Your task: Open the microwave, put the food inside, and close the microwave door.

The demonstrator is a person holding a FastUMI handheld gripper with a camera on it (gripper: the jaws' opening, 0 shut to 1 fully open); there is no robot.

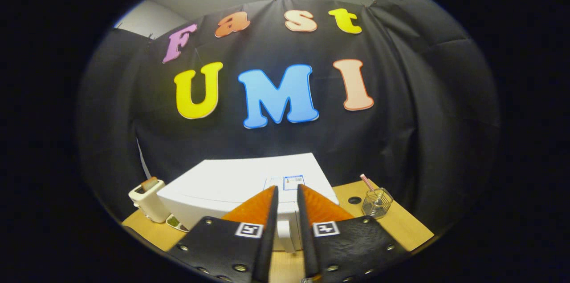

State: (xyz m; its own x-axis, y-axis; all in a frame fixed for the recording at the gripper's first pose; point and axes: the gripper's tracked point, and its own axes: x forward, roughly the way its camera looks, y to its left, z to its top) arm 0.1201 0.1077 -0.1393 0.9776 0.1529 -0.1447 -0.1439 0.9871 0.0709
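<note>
So the gripper (287, 194) is hanging above the front of a white microwave (231, 185), looking down over its top. Its two fingers (272, 212) stand a narrow gap apart with nothing pinched in there, so I'd call it slightly open and not holding anything. Through that gap you can see the microwave's white door handle (285, 236), a vertical bar just ahead of and below the fingertips. Whether the fingers are actually touching it, I can't tell from here. The door looks closed as far as I can make out.

The microwave sits on a light wooden table (401, 225), backed up to the black cloth wall. There's a small sticker (294, 181) on its top, just beyond the fingertips.

Left of the microwave, just beside it, is a cream toaster (147, 200) with something brownish poking out of its slot. Tucked between the toaster and the microwave is the rim of a small dish (176, 222) with something green on it, maybe the food, hard to tell. Off to the right, apart from the microwave, stands a clear wire-patterned cup (376, 203) with a pink stick in it, next to a dark round hole in the tabletop.
</note>
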